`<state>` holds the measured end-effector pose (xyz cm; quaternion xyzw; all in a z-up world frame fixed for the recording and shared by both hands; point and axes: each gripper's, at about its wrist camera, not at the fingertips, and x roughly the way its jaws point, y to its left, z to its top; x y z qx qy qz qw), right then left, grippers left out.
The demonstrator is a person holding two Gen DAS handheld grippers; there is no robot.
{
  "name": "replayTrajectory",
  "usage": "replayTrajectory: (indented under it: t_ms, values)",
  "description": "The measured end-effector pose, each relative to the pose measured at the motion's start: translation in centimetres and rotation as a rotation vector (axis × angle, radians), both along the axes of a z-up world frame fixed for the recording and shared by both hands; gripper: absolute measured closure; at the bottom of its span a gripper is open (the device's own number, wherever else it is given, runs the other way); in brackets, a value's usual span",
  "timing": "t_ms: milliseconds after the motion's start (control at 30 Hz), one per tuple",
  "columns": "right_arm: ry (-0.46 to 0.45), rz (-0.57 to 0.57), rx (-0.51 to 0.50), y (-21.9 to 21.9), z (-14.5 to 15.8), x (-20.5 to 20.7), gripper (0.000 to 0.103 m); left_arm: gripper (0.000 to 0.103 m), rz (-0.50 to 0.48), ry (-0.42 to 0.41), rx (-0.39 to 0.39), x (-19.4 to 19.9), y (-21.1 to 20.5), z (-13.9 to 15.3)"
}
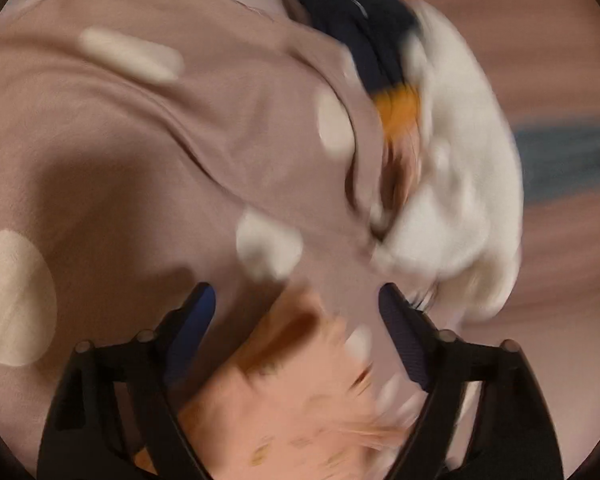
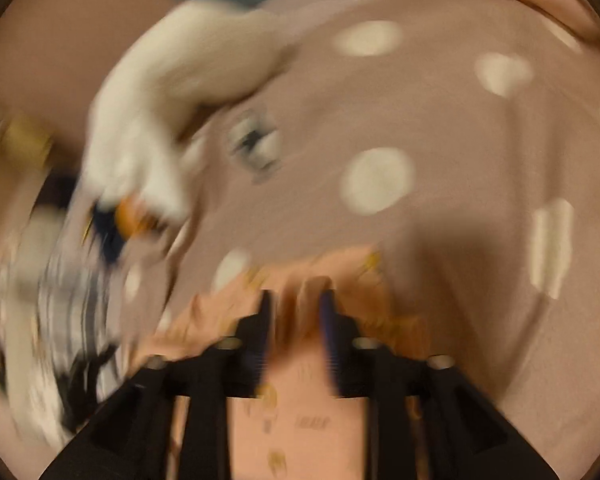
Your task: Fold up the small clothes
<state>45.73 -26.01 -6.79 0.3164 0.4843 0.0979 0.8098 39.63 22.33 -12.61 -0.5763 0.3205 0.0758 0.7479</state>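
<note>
Both views are motion-blurred. A small peach garment with a gold print lies on a mauve sheet with cream dots. My left gripper is open, its fingers standing wide on either side of the garment's upper end. In the right wrist view my right gripper is shut on a fold of the same peach garment, which runs back between the fingers.
A pile of other clothes lies near: a white fluffy piece, a navy and orange piece, and a striped black-and-white piece. The white piece also shows in the right wrist view. The dotted sheet spreads right.
</note>
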Motion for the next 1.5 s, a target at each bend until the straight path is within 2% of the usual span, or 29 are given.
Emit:
replayTrajectory:
  t_ms: [33, 67, 133, 167, 233, 300, 400, 467, 533, 600, 667, 733, 767, 833, 900, 933, 967, 1000, 1033, 1100, 1133, 1200, 1267, 1333, 1400, 1433, 1500]
  values:
    - [-0.01, -0.017, -0.011, -0.6, 0.0, 0.0, 0.05, 0.023, 0.0, -0.014, 0.04, -0.3, 0.6, 0.6]
    - [-0.021, -0.025, -0.032, -1.0, 0.2, -0.3, 0.042, 0.022, -0.003, -0.009, 0.122, -0.8, 1.0, 1.5]
    - [-0.043, -0.032, -0.032, -1.7, 0.5, -2.0, 0.038, 0.015, -0.021, 0.022, 0.271, -1.8, 1.2, 3.2]
    - [-0.044, -0.003, -0.008, -1.7, 0.4, -2.5, 0.038, 0.015, -0.075, 0.027, 0.305, -2.4, 0.9, 3.8]
    - [-0.015, 0.038, -0.026, -1.3, 0.3, -3.7, 0.038, 0.015, -0.179, -0.011, 0.301, -2.9, 0.0, 4.0]
    - [-0.011, 0.029, -0.072, -0.9, 0.6, -5.1, 0.038, 0.015, -0.252, -0.017, 0.346, -3.9, -1.9, 4.8]
    - [-0.021, 0.083, -0.031, 0.0, 1.1, -6.3, 0.034, 0.004, -0.371, -0.085, 0.41, -4.7, -5.3, 6.1]
    - [-0.008, 0.086, -0.022, 0.8, 1.3, -6.7, 0.028, 0.003, -0.494, -0.112, 0.392, -4.7, -7.5, 5.9]
    - [0.002, 0.118, -0.022, 1.7, 1.2, -7.0, 0.027, 0.002, -0.594, -0.101, 0.347, -4.2, -9.8, 4.9]
    - [0.016, 0.164, -0.039, 2.6, 0.8, -6.6, 0.027, 0.001, -0.674, -0.074, 0.366, -2.6, -12.4, 3.6]
    - [0.049, 0.205, -0.078, 3.3, 0.3, -6.0, 0.027, 0.001, -0.642, -0.019, 0.394, 0.1, -13.6, 1.8]
    - [0.066, 0.276, -0.123, 3.9, 0.0, -6.3, 0.027, 0.004, -0.54, 0.036, 0.38, 3.4, -13.3, 0.4]
    - [0.063, 0.306, -0.152, 4.0, 0.0, -6.7, 0.027, 0.005, -0.46, 0.027, 0.351, 4.6, -12.6, 0.2]
    - [0.018, 0.359, -0.221, 3.5, 0.3, -8.2, 0.027, 0.008, -0.283, -0.053, 0.276, 5.2, -10.3, 1.2]
    - [-0.018, 0.37, -0.303, 2.1, 0.3, -9.7, 0.027, 0.006, -0.094, -0.16, 0.185, 3.1, -7.5, 3.3]
    - [-0.025, 0.35, -0.35, 1.0, 0.1, -10.6, 0.027, 0.0, -0.039, -0.226, 0.144, 1.7, -6.3, 4.4]
    - [-0.023, 0.333, -0.372, 0.1, -0.3, -11.4, 0.026, 0.001, -0.024, -0.275, 0.141, 0.5, -5.4, 5.6]
    - [-0.012, 0.332, -0.377, -0.7, -0.8, -12.0, 0.025, 0.0, -0.046, -0.279, 0.193, -0.3, -4.8, 6.7]
    - [0.016, 0.347, -0.378, -1.4, -1.4, -12.5, 0.025, 0.0, -0.085, -0.228, 0.272, -0.9, -4.5, 7.5]
    - [0.059, 0.334, -0.374, -2.1, -2.4, -13.6, 0.025, 0.001, -0.165, -0.056, 0.427, -2.0, -4.7, 8.2]
    - [0.075, 0.31, -0.35, -2.5, -2.7, -14.4, 0.025, 0.001, -0.226, -0.014, 0.473, -3.0, -5.1, 7.9]
    - [0.085, 0.295, -0.273, -2.6, -2.7, -15.9, 0.025, 0.001, -0.337, -0.02, 0.542, -5.8, -6.0, 7.4]
    - [0.052, 0.28, -0.198, -2.3, -2.1, -17.6, 0.025, 0.001, -0.406, -0.019, 0.625, -9.3, -7.1, 6.8]
    - [-0.005, 0.252, -0.164, -1.8, -1.3, -19.5, 0.024, 0.001, -0.456, -0.032, 0.644, -12.4, -8.3, 5.9]
    - [-0.054, 0.202, -0.174, -0.5, -0.8, -21.1, 0.016, 0.0, -0.502, -0.059, 0.623, -15.4, -9.6, 4.5]
    - [-0.081, 0.159, -0.18, 0.1, -0.6, -22.2, 0.014, 0.001, -0.514, -0.06, 0.626, -16.5, -10.2, 3.8]
    - [-0.156, 0.091, -0.144, 0.6, -0.7, -24.0, 0.011, 0.0, -0.499, -0.121, 0.626, -19.4, -11.5, 2.7]
